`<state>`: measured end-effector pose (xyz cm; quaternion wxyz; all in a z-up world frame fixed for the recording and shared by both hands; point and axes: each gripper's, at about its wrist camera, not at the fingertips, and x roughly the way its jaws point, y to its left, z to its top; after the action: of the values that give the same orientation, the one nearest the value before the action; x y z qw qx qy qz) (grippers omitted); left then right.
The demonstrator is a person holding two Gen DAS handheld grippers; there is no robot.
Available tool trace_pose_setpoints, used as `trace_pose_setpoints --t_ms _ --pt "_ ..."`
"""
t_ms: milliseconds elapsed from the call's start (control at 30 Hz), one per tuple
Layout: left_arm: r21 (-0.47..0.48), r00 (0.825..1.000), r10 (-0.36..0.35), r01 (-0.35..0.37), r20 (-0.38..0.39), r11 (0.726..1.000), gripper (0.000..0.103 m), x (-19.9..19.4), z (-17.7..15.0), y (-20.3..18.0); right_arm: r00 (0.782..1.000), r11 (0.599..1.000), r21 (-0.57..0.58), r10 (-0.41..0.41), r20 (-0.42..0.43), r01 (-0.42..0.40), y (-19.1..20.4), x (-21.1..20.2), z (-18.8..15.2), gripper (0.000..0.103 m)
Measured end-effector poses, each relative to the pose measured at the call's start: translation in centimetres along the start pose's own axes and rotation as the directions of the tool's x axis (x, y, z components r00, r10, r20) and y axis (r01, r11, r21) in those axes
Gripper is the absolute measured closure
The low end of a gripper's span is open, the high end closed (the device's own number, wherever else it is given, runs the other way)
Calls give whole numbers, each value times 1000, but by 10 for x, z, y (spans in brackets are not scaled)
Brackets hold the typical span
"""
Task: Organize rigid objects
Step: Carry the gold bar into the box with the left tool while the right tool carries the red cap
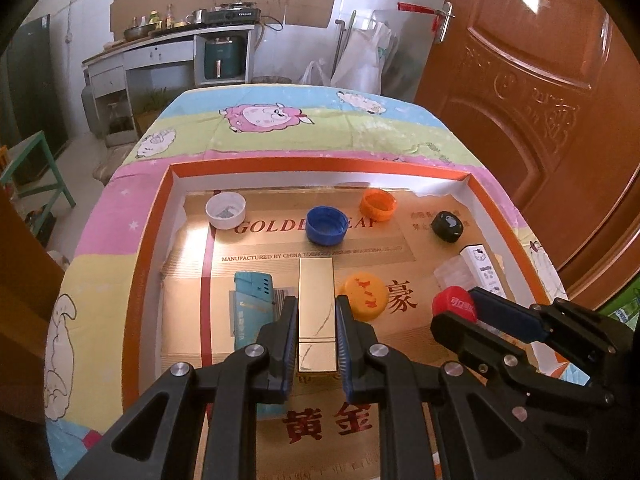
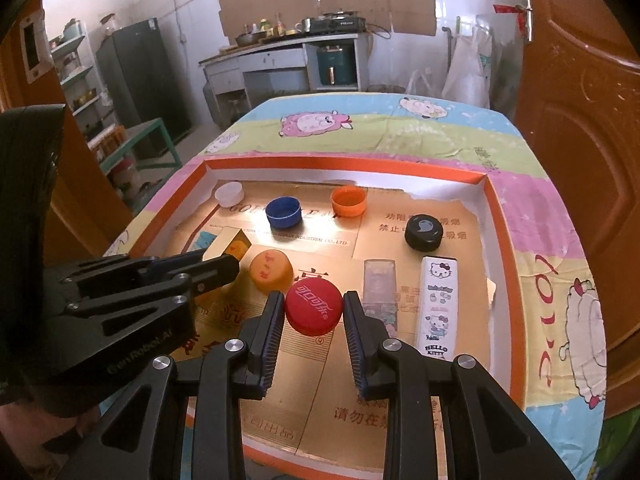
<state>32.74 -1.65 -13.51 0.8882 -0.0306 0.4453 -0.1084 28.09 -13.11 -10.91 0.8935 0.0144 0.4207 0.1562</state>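
Observation:
An orange-rimmed tray lined with gold card holds the objects. My left gripper is shut on a gold rectangular box, which lies lengthwise between the jaws. My right gripper has its jaws around a red Coca-Cola cap; both pads touch its sides. In the left wrist view the right gripper shows at the right with the red cap. The left gripper shows at the left of the right wrist view.
Also in the tray: a white cap, a blue cap, an orange cap, a black cap, a yellow cap, a teal lighter, a Hello Kitty box and a clear case. A brown door stands right.

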Motion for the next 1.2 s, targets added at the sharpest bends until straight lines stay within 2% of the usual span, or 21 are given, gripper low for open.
trace_pose_setpoints --t_ms 633,1200 --pt "-2 1000 -7 7 -11 1000 85 12 0 0 999 1000 -14 1 -39 -2 2 18 0 72" --pt "-24 999 -33 33 12 999 83 7 -4 8 999 998 -55 -21 -28 19 9 20 -4 72"
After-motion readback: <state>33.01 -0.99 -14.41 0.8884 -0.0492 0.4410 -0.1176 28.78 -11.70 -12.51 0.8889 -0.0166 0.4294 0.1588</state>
